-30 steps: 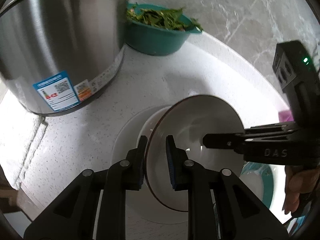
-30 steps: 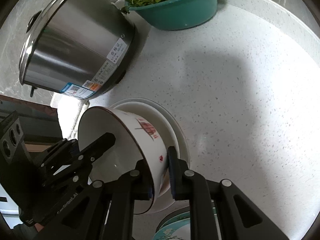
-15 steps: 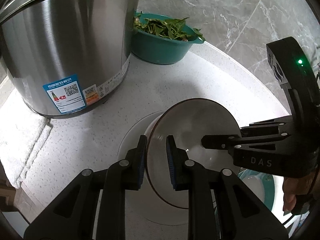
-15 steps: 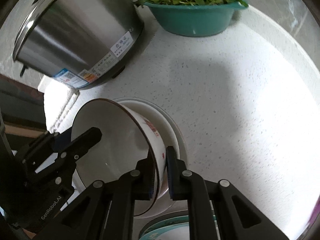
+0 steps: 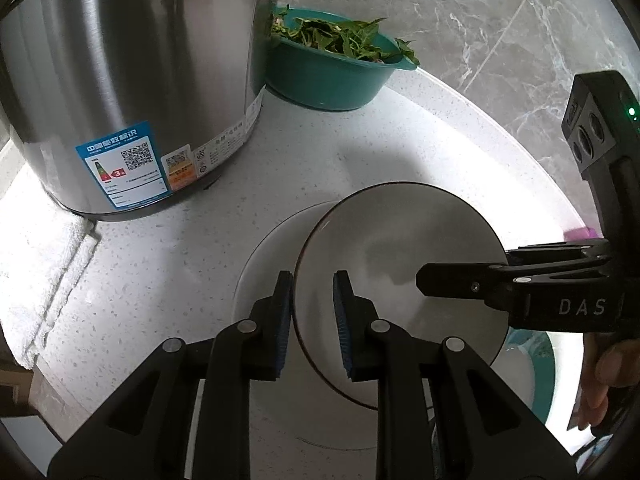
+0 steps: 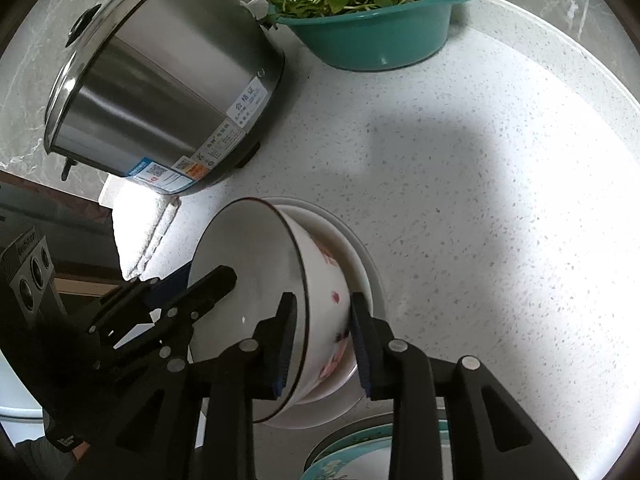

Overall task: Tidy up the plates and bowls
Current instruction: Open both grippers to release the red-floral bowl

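Here, bowl (image 6: 320, 300) tilted on plate (image 6: 362, 268), right gripper (image 6: 322, 340) loosened astride rim.

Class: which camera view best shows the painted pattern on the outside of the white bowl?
The right wrist view: the white bowl turns its outer wall, with its red and pink markings, toward that camera. The left wrist view shows only its plain inside and dark rim.

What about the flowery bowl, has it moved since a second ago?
No. The flowery bowl still leans tilted on the white plate, at the same spot against the plate's rim.
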`<state>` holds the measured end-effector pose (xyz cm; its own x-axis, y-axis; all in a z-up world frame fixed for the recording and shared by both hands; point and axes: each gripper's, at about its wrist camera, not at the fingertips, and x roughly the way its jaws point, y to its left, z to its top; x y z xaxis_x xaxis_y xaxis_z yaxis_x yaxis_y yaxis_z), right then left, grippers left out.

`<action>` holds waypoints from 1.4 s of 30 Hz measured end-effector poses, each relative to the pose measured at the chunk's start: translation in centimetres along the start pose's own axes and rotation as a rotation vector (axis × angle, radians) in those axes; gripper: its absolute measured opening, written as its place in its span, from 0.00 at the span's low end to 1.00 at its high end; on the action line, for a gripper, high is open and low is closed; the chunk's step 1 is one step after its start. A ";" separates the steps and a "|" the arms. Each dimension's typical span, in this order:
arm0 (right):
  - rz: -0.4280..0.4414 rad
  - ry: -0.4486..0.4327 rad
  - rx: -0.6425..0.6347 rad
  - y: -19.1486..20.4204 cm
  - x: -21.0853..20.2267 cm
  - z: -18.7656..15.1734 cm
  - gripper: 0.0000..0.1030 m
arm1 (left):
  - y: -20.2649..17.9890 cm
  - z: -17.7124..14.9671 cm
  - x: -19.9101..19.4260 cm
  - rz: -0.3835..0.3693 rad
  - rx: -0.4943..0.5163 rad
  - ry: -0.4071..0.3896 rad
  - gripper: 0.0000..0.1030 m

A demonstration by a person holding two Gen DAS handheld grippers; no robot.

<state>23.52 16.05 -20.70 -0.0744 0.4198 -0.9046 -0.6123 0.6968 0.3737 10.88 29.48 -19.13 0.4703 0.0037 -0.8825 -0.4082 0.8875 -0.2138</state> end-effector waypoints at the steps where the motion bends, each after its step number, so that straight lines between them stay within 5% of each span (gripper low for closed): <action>1: 0.012 -0.001 0.012 -0.1 -0.1 0.0 0.30 | 0.0 0.0 0.0 0.003 0.003 0.001 0.18; 7: 0.076 0.004 0.062 -1.1 -0.5 -0.2 0.37 | -0.2 -0.4 0.9 0.017 0.012 0.031 0.18; 16: -0.067 -0.014 -0.086 1.5 -0.9 -0.4 0.44 | -1.1 -0.4 1.9 0.028 0.044 0.044 0.19; 20: -0.120 -0.019 -0.157 2.5 -0.9 -0.6 0.45 | -0.9 -0.4 2.2 0.040 0.039 0.047 0.32; 26: -0.203 -0.027 -0.305 4.2 -0.5 -1.0 0.53 | -0.8 -0.7 2.0 0.040 0.046 0.049 0.33; 30: -0.253 -0.085 -0.379 5.0 -1.5 -1.1 0.67 | -1.1 -1.0 2.4 0.066 0.071 0.068 0.35; 38: -0.104 -0.147 -0.236 1.8 -3.8 -0.3 0.70 | -0.8 -1.2 1.3 0.027 0.035 0.037 0.35; 40: -0.101 -0.160 -0.195 0.5 -4.3 -0.3 0.70 | -0.7 -1.1 -0.2 0.011 0.027 0.009 0.40; 42: -0.125 -0.143 -0.167 -1.4 -4.6 -0.5 0.70 | -0.1 -1.1 -2.1 -0.003 0.006 -0.030 0.58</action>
<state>24.36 12.86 -17.16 0.1154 0.4227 -0.8989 -0.7321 0.6478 0.2106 9.04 28.89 -17.74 0.4949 0.0151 -0.8688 -0.4023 0.8902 -0.2137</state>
